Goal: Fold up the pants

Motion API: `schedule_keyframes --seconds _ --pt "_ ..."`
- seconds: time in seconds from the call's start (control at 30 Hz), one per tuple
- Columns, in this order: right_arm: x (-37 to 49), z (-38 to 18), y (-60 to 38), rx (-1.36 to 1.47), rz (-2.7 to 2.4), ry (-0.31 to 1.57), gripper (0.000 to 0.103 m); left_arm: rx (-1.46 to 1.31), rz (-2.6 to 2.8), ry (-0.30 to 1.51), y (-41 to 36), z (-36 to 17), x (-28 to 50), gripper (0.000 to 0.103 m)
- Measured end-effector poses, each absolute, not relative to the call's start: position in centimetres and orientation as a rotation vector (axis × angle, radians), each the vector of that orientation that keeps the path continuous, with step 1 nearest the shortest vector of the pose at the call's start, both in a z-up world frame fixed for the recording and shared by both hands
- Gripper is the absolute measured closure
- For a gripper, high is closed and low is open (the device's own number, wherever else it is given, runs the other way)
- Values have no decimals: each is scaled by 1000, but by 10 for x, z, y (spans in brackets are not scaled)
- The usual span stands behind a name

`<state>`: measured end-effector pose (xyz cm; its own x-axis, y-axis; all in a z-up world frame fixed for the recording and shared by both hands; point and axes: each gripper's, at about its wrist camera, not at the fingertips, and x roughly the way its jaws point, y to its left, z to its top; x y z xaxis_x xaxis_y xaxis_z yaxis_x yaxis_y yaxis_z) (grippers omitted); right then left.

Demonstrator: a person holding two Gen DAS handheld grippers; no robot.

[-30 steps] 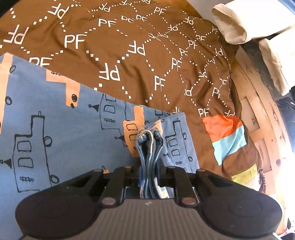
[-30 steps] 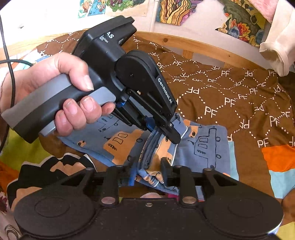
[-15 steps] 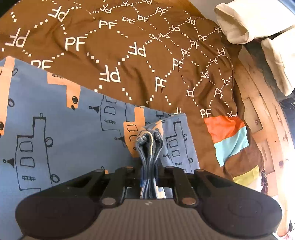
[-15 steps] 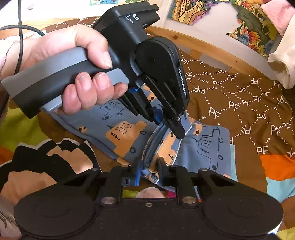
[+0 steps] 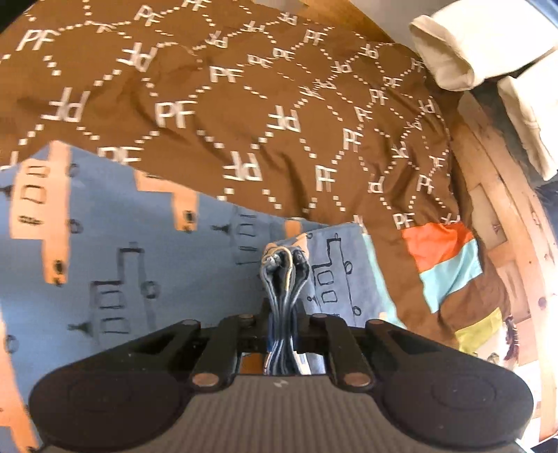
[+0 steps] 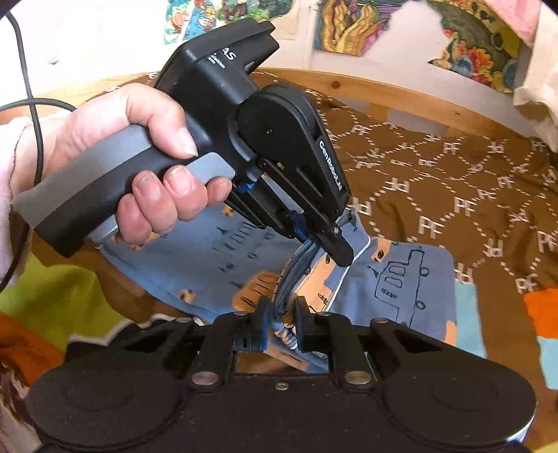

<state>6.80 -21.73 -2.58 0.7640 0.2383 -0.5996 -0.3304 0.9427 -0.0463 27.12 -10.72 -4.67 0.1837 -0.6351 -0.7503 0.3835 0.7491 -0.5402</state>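
Clearly both tools are clamped on the same bunched grey-blue edge of the pants (image 6: 401,289); the garment, blue with orange and black-outlined building shapes, lies on the brown bedspread (image 5: 244,104) printed with white "PF" letters and dotted diamonds; in the left wrist view the left gripper (image 5: 283,320) has its jaws nearly together, having just been closing, with a thick stack of gathered fabric layers squeezed upright between them and a rounded bundle of folds poking out past the tips; beyond it a folded corner of the pants (image 5: 334,271) rests flat, and a wide blue panel spreads off to the left side of that picture; in the right wrist view the right gripper (image 6: 281,320) has also just been closing and pinches the same ridge of cloth lower down, the fabric running up from its jaws to the other tool's tips; a hand (image 6: 139,167) wraps the grey handle of that left gripper (image 6: 334,247), fingers curled over the trigger, a black cable (image 6: 31,104) trailing behind the wrist; a wooden bed frame (image 6: 401,101) curves behind the bedspread, with colourful pictures (image 6: 366,28) on the pale wall above it; orange, light-blue and yellow patches (image 5: 446,258) mark the bedspread's edge near the pants.
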Motion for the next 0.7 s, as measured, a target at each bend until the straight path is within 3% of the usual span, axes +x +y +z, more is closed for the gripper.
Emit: schedule_keyframes --seconds 0.7 --pt "89 -23 -187 -117 502 634 88 -257 -667 1215 -37 -51 288 92"
